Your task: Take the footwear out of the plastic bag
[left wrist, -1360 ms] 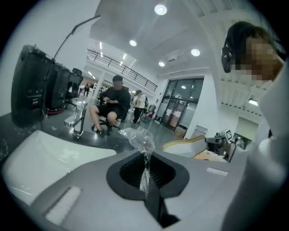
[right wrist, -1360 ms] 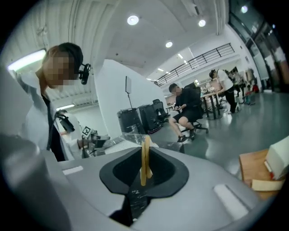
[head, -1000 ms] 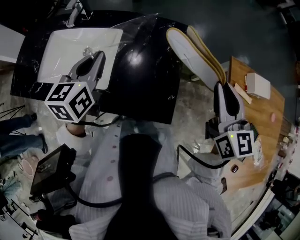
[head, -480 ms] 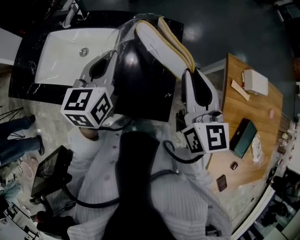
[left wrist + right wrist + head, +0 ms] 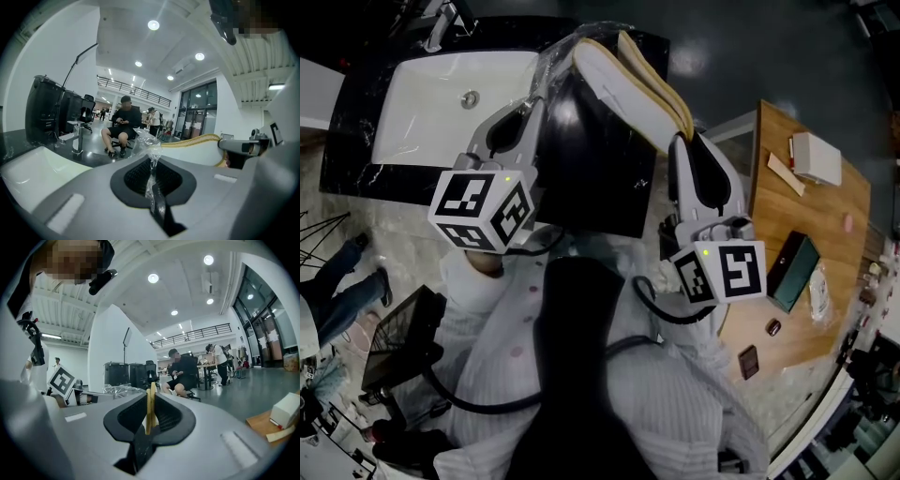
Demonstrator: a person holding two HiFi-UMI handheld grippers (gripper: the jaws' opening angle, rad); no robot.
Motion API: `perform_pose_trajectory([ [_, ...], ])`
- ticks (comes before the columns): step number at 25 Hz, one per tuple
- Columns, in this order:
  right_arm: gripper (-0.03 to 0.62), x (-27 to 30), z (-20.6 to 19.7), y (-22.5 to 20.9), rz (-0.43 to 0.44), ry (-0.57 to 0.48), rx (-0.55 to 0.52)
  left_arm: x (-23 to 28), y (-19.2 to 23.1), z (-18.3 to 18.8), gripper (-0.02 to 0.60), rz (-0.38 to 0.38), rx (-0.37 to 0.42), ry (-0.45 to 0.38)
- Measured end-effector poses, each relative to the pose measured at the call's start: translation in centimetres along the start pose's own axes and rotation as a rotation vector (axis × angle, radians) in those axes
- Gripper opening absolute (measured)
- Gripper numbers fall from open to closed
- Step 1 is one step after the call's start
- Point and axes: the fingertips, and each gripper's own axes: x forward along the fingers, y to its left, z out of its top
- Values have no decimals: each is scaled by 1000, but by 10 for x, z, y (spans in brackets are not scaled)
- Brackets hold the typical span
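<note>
A pair of white fabric slippers (image 5: 623, 80) with tan soles is held in the air above the far edge of a glossy black table (image 5: 600, 187), into which a white rectangular basin (image 5: 431, 103) is set. The 2 slippers are stacked flat against each other and slant from the upper middle of the head view down toward the right.

The right tool (image 5: 682, 142) is clenched on the near end of the pair. In the right gripper view, the thin tan edges of both soles are seen standing upright between its jaws and pinched by them.

The left tool (image 5: 530, 105) is clenched on a crumpled clear plastic bag (image 5: 149, 140). In the left gripper view, a twisted strip of the film is seen running down between the closed jaws, with the rest of the bag bunched just beyond the tips.

The bag is gathered round the far end of the slippers, over the back of the black table. How much of the pair is covered by the film cannot be made out clearly, though most of its length appears bare.

The 2 tools are held near each other, with the slippers and the bag spanning the space between them.

To the right, a brown wooden table (image 5: 825, 225) is seen, carrying a small white box (image 5: 816, 157).
</note>
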Motion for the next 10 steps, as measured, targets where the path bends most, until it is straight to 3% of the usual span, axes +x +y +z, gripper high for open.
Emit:
perform_pose_trajectory([
  [10, 61, 5, -6, 7, 5, 16, -1, 0, -2, -2, 3, -11, 3, -1],
])
